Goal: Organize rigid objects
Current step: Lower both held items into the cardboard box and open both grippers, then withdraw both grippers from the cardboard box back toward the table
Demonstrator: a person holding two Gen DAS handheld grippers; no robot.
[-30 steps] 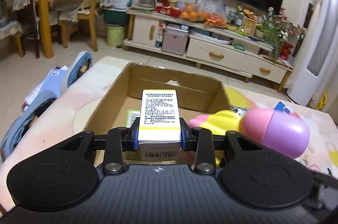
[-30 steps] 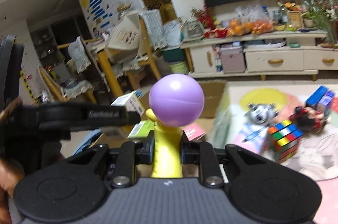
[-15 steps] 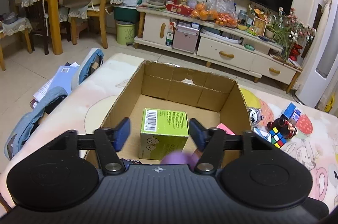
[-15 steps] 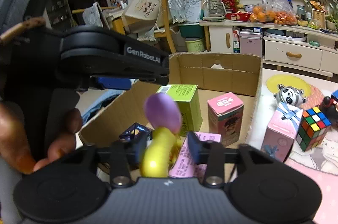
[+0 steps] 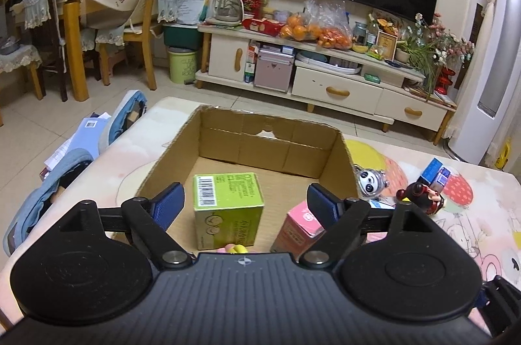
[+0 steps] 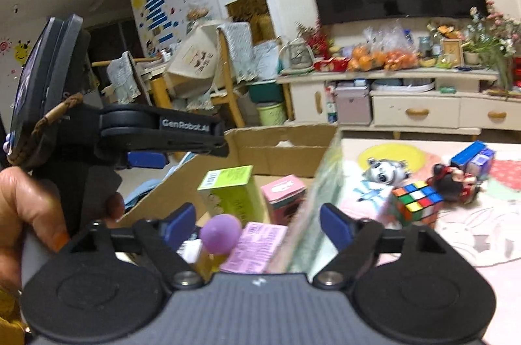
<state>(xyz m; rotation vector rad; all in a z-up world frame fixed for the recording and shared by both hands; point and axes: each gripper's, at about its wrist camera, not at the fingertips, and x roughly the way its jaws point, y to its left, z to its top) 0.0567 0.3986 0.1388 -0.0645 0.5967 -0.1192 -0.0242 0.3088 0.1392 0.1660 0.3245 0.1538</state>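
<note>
A: Right wrist view, nearest first: the right tongs [image 6: 257,224] are opening, pads clear of everything. The purple-headed toy [image 6: 220,234] with its yellow stem sits low between them, loose, already down in the cardboard box [image 6: 280,149].

B: And the left tongs [image 5: 246,203]?

A: Opening too, wide, with nothing held. Just beyond them the green carton [image 5: 228,208] stands upright in the box, and the pink carton [image 5: 301,224] is to its right, partly behind the right-hand finger.

B: So which step is this?

A: I'd judge it the release: both drops look finished, and the box now holds the cartons, the toy and a pink flat pack [image 6: 257,247].

B: What's left outside?

A: On the tabletop [image 6: 472,234] to the right of the box: the colour cube [image 6: 415,201], nearest, then the panda figure [image 6: 386,171], a dark-haired doll [image 6: 456,182] and a blue box [image 6: 473,156] farther off.

B: Next move?

A: Probably lifting the right tongs clear of the box wall, swinging right, and closing squarely on the cube's flat faces.
</note>
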